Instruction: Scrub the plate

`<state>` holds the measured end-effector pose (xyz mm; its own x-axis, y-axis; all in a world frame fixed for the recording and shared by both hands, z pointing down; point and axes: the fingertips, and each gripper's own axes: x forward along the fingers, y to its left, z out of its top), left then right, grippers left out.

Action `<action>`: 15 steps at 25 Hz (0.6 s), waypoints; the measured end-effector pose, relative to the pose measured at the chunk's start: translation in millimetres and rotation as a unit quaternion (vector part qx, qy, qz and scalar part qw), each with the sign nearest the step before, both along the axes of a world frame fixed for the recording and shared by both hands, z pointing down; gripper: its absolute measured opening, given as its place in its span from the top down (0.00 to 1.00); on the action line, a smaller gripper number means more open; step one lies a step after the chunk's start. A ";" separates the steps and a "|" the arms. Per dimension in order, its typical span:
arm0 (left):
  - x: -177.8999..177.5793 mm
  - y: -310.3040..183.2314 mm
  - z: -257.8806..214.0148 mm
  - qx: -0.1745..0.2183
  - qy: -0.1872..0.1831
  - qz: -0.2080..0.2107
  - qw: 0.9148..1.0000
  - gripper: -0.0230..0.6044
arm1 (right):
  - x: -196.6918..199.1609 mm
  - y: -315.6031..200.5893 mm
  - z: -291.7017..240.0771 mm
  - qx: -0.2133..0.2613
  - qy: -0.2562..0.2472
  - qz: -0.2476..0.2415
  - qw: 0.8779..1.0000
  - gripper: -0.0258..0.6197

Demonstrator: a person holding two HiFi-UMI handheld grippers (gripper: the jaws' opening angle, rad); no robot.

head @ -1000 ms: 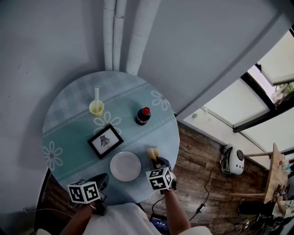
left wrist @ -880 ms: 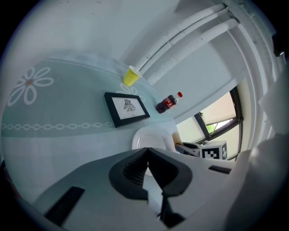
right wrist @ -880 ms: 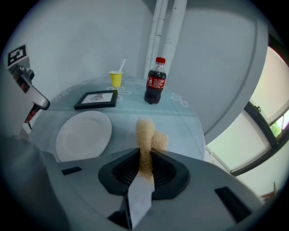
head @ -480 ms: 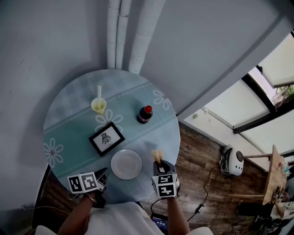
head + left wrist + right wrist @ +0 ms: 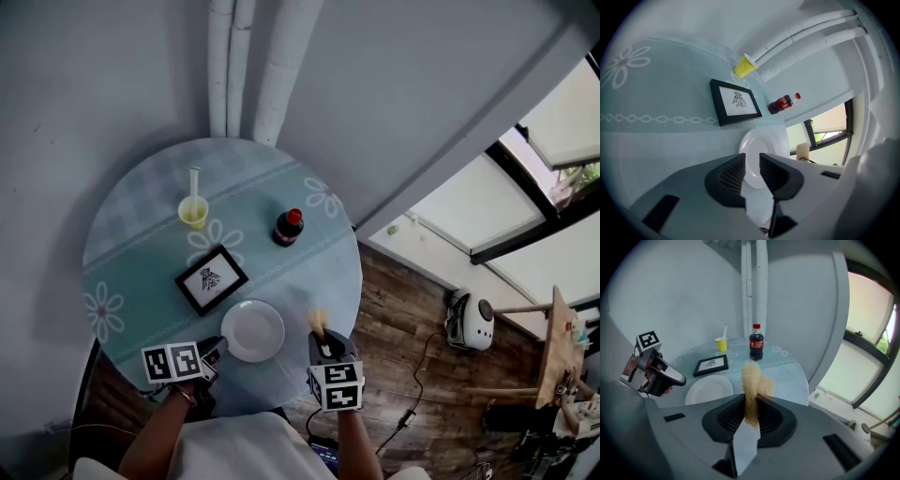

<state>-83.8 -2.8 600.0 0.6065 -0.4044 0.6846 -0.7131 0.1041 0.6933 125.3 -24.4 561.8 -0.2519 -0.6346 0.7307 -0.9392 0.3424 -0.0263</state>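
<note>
Tan, fibrous scrubbing pad (image 5: pixel 751 378) is standing upright in the right tongs (image 5: pixel 751 404), which are pressing together on its lower end. That grip is reading the same as a second ago.

Change noted: the left tongs (image 5: pixel 752 164) are coming forward from the near bench edge towards the round white plate (image 5: pixel 253 330), and their tips are now sitting just at its near-left rim. The right tongs are drawing back a little towards the person, so the pad is hanging beside the plate's right rim, not over it. The plate is lying flat near the front edge of the round pale-blue bench (image 5: pixel 131 234), just in front of the black picture frame (image 5: pixel 736 101).

Judgement: the left side is probably setting up to steady the plate. Scrubbing is not yet starting, since the pad is touching nothing.

View differences: the left gripper view is showing the left tongs slightly spread, with the plate visible through the gap and nothing pinched. The head view is hiding this behind the marker cube. Only the right gripper view is showing the hold on the pad clearly. Only the head view is giving the pad's position relative to the plate.
</note>
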 end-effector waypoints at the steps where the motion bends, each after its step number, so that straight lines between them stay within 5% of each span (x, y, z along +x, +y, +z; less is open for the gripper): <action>1: 1.2 -0.5 2.0 -0.002 -0.002 0.002 1.000 0.82 | -0.4 2.6 0.7 -0.002 -0.006 0.005 1.000 0.85; 15: 15.4 -4.5 18.8 -0.027 0.036 -0.006 0.999 0.79 | 9.3 24.2 4.6 -0.006 -0.013 0.021 1.000 0.85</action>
<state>-68.5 -7.3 618.9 0.6509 -0.3747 0.6602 -0.6596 0.1514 0.7363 134.6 -0.2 566.4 -0.2441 -0.6355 0.7325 -0.9515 0.3029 -0.0543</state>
